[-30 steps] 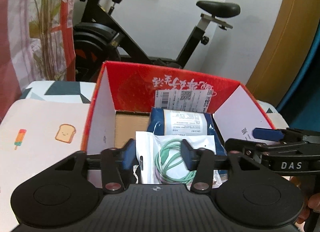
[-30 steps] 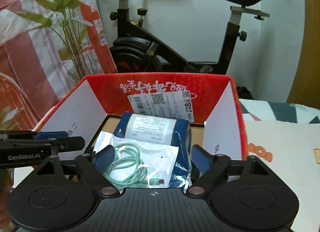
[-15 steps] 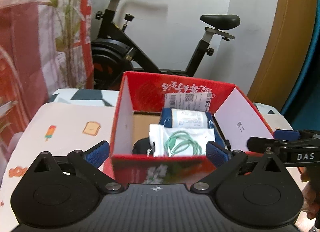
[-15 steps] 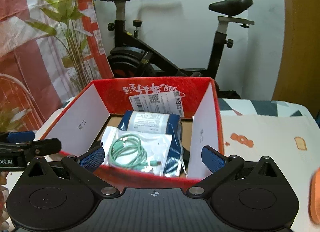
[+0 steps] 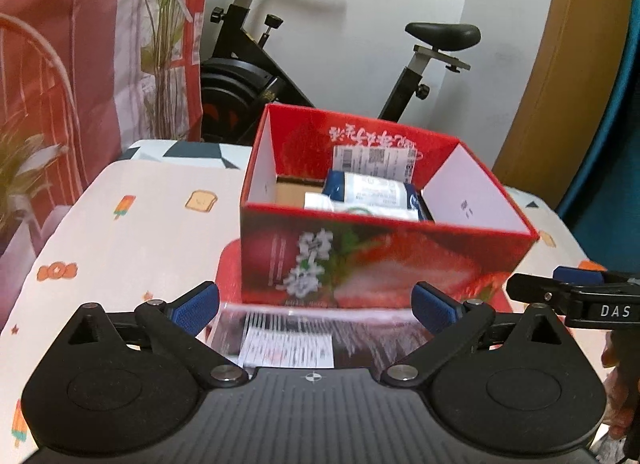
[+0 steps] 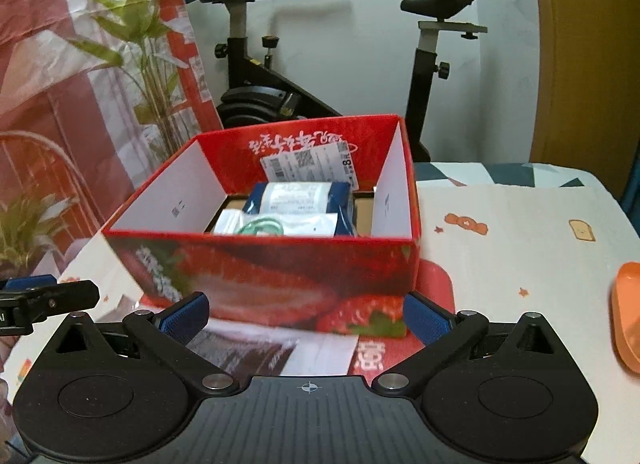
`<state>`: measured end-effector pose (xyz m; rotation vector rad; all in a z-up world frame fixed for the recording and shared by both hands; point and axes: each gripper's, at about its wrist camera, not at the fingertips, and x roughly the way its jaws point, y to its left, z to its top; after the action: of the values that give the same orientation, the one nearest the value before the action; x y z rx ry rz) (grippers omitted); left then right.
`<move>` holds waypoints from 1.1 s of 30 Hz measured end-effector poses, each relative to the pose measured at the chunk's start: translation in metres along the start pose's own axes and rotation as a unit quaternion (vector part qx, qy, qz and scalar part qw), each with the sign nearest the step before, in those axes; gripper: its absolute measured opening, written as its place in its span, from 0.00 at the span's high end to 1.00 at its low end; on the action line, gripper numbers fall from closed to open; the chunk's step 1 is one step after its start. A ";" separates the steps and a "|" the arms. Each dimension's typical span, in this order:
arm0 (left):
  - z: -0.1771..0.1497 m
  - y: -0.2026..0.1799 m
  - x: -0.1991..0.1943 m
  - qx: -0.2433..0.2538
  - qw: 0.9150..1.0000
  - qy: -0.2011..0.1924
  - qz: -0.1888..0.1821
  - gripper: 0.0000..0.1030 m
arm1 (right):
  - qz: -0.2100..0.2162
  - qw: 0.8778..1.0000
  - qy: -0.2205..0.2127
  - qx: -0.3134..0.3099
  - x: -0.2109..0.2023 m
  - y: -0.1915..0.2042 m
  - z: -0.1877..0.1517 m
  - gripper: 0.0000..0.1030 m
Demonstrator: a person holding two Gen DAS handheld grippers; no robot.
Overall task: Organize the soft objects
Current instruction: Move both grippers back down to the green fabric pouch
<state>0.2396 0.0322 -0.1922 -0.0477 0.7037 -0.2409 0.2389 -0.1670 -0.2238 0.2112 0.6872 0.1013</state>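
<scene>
A red strawberry-print box (image 5: 380, 256) (image 6: 260, 268) stands open on the table. Inside lie a blue package with a white label (image 5: 368, 189) (image 6: 300, 195) and, in front of it, a clear bag with a green cable (image 5: 360, 209) (image 6: 272, 223). My left gripper (image 5: 316, 306) is open and empty, just short of the box's near wall. My right gripper (image 6: 306, 316) is likewise open and empty at that wall. A flat packet with a printed label (image 5: 288, 340) (image 6: 256, 348) lies on the table between the fingers of each gripper.
The box rests on a red strawberry-print sheet (image 6: 432, 292). An orange object (image 6: 628, 320) sits at the table's right edge. An exercise bike (image 5: 280, 75) and a plant (image 6: 132, 43) stand behind the table. The patterned tablecloth (image 5: 140, 223) stretches to the left.
Both grippers have drawn back out of the box toward the near side, and their jaws have spread wide. The bag with the green cable stays inside the box.
</scene>
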 end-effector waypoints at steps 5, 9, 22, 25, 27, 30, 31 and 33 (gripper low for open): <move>-0.020 0.002 -0.005 -0.013 1.000 0.013 -0.001 0.00 | 0.008 1.000 0.012 -0.002 -0.008 0.002 -0.020 0.00; -0.037 0.002 -0.009 -0.018 1.000 0.026 0.002 0.00 | 0.008 1.000 0.018 -0.006 -0.014 0.003 -0.034 0.00; -0.079 -0.006 -0.015 -0.014 0.998 0.064 -0.005 0.00 | 0.027 0.999 0.038 -0.016 -0.024 0.017 -0.065 0.01; -0.084 -0.007 -0.017 -0.015 0.998 0.067 -0.006 0.00 | 0.033 0.999 0.038 -0.012 -0.027 0.018 -0.069 0.01; -0.086 -0.008 -0.020 -0.017 0.998 0.067 -0.009 0.00 | 0.038 0.998 0.042 -0.005 -0.029 0.016 -0.073 0.01; -0.090 -0.011 -0.023 -0.016 0.998 0.067 -0.011 0.00 | 0.038 0.998 0.052 0.000 -0.029 0.013 -0.081 0.02; -0.091 -0.012 -0.023 -0.014 0.998 0.068 -0.010 0.00 | 0.038 0.998 0.057 0.002 -0.028 0.012 -0.084 0.03; -0.092 -0.015 -0.023 -0.010 0.997 0.070 -0.008 0.00 | 0.039 0.997 0.065 0.003 -0.029 0.011 -0.089 0.05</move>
<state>0.1602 0.0265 -0.2462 -0.0561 0.8462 -0.2537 0.1595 -0.1466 -0.2699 0.2394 0.8085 0.1878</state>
